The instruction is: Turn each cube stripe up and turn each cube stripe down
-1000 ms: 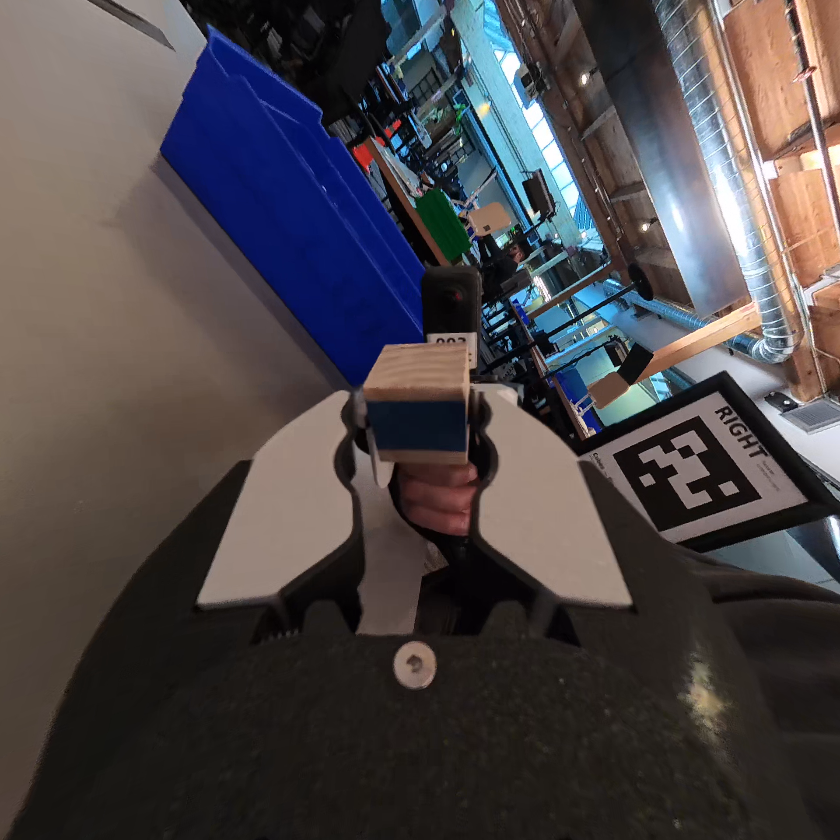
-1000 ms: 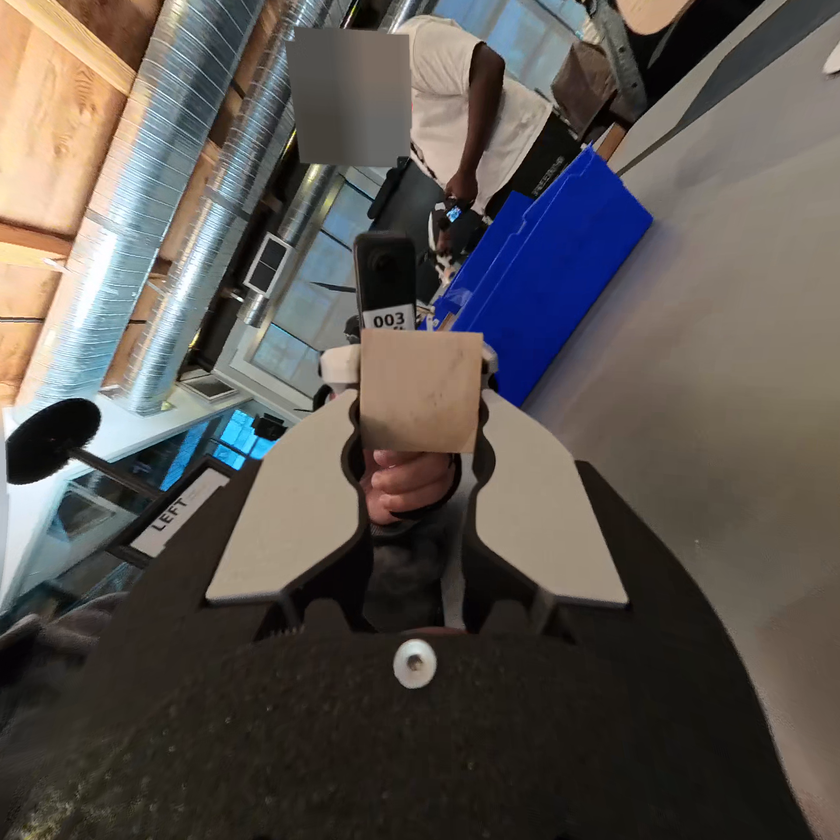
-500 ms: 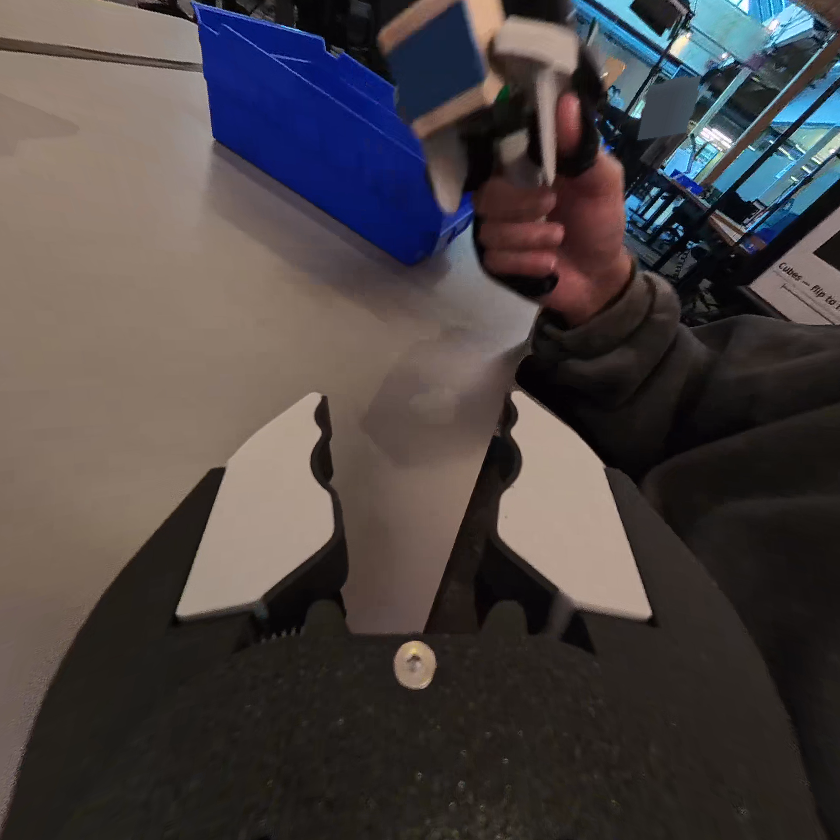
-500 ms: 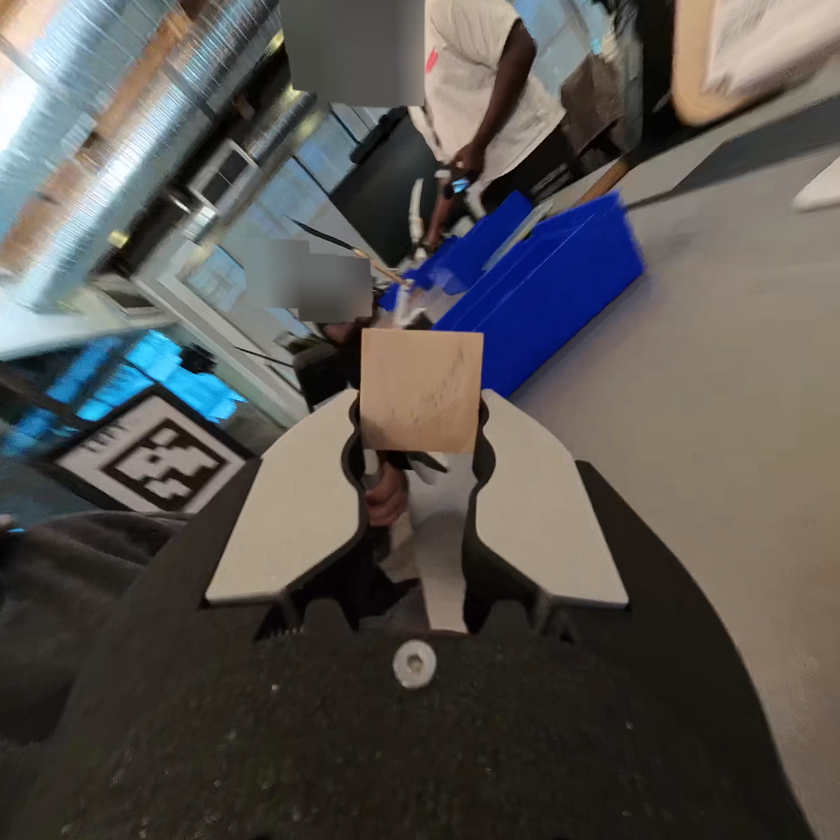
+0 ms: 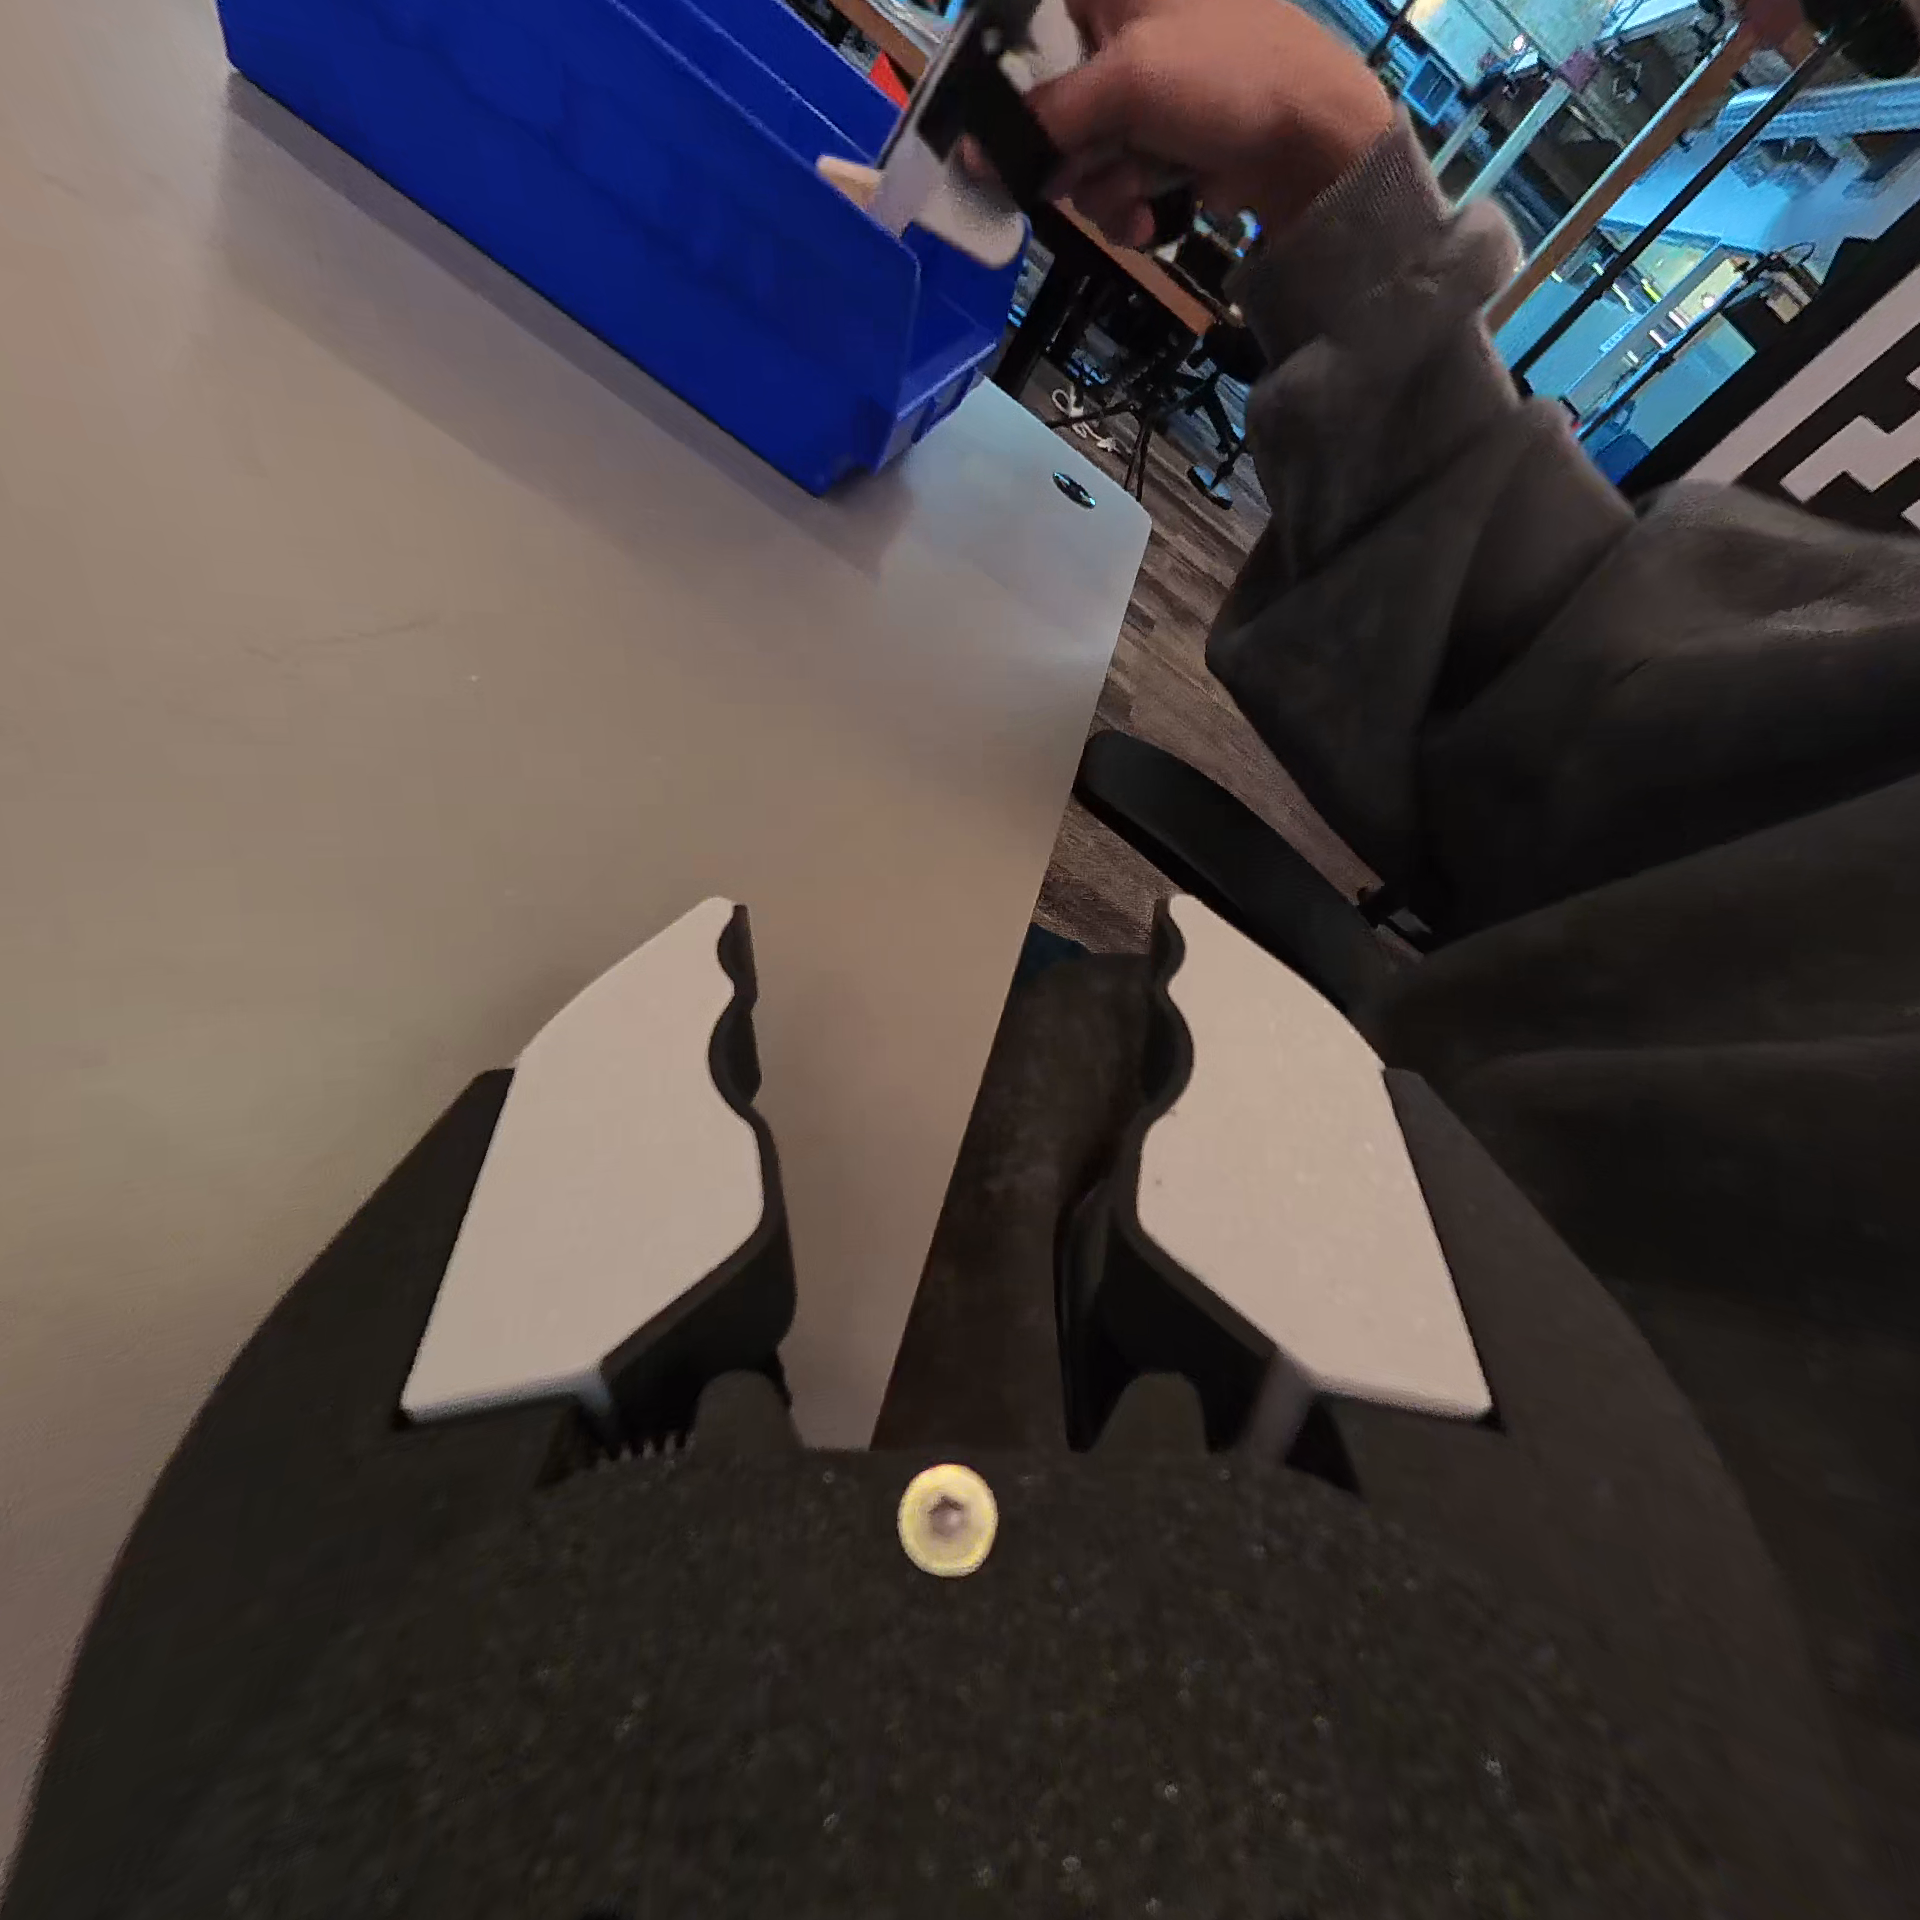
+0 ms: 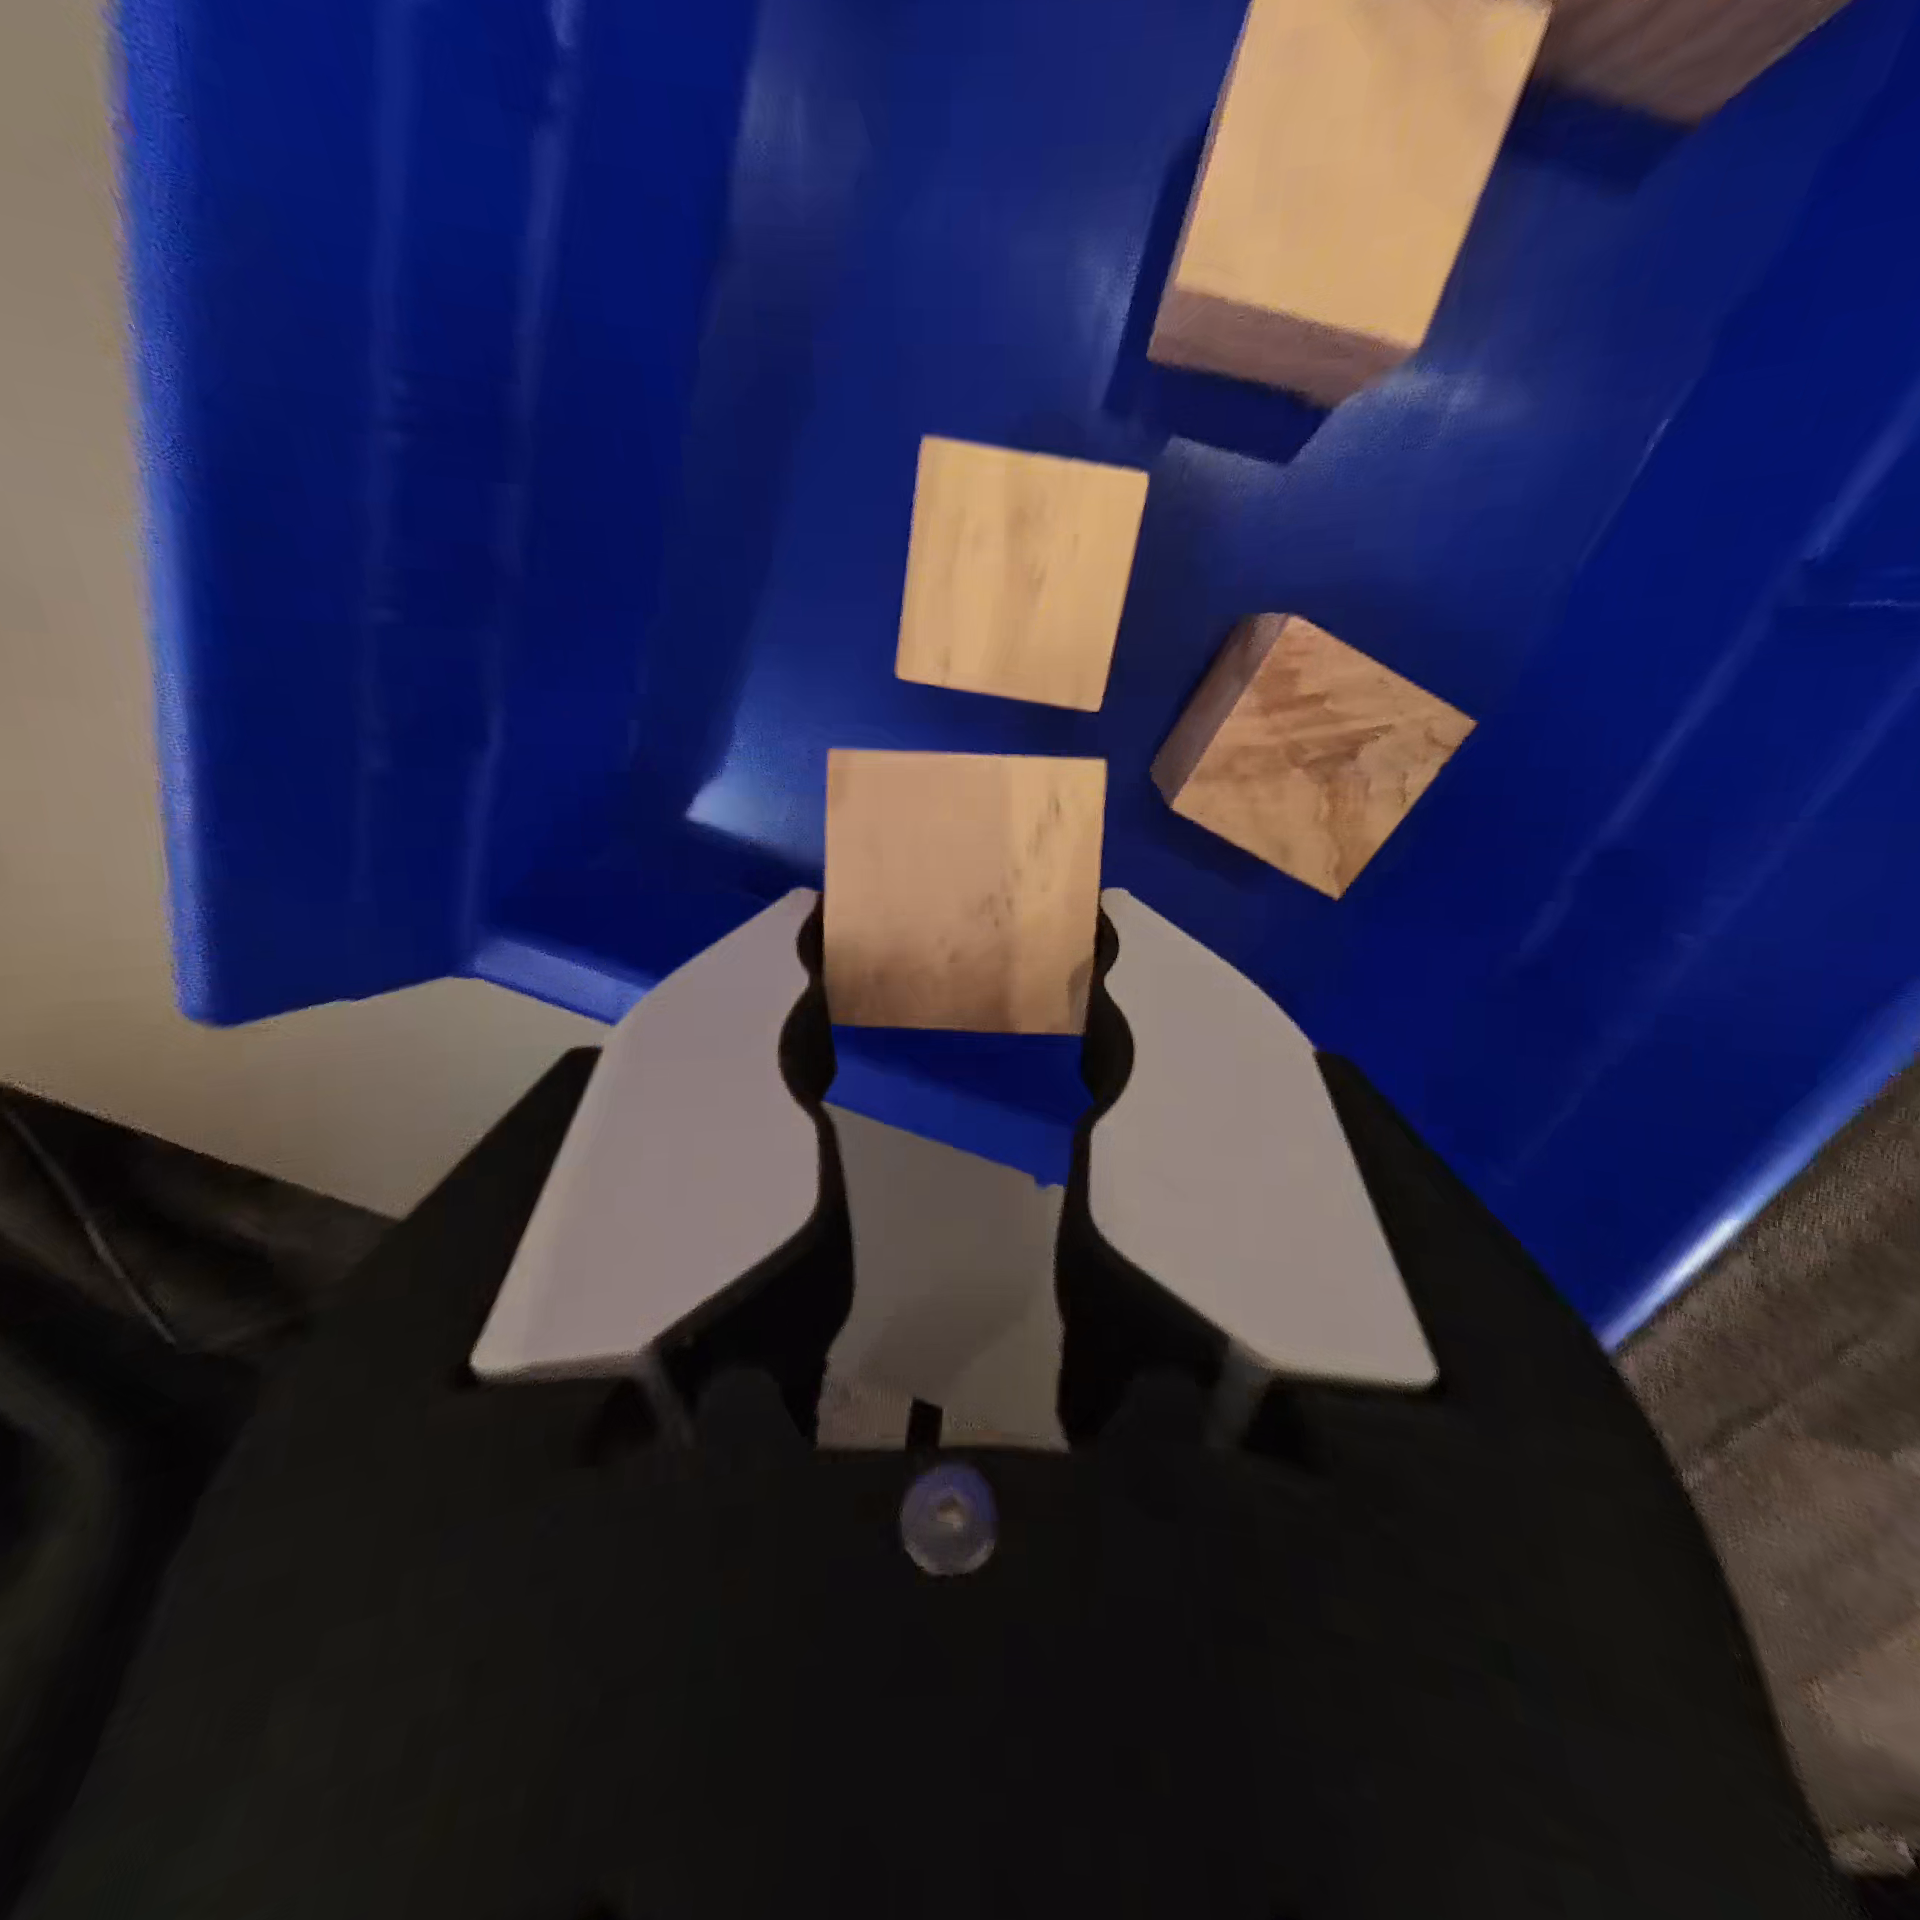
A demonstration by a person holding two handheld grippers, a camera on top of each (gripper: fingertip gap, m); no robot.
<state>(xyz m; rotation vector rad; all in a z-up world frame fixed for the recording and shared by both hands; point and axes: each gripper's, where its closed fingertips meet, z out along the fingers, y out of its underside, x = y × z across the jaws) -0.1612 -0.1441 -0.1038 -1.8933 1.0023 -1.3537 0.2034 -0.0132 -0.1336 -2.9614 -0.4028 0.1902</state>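
Cube-turning is being judged as partway through, with one cube being carried to the blue bin.

In the left wrist view, the left gripper (image 5: 951, 961) is being held wide apart and empty over the near edge of the grey table (image 5: 312, 675), well short of the blue bin (image 5: 623, 208). Beyond it, the right gripper (image 5: 940, 156) is being lowered over the bin's near end by a hand (image 5: 1195, 104); motion blur is hiding most of what is between its fingers, though a pale wooden corner is probably showing.

In the right wrist view, the right gripper (image 6: 961, 935) is being kept closed on a wooden cube (image 6: 964, 891), just above the bin floor (image 6: 623, 520). Only plain wood is being shown; no stripe is visible on this face. Three more cubes are lying deeper in the bin: the middle cube (image 6: 1018, 571), the tilted cube (image 6: 1314, 753), and the far cube (image 6: 1351, 177).

Next, a clear patch of floor beside the middle cube is being called for, with the release made low.
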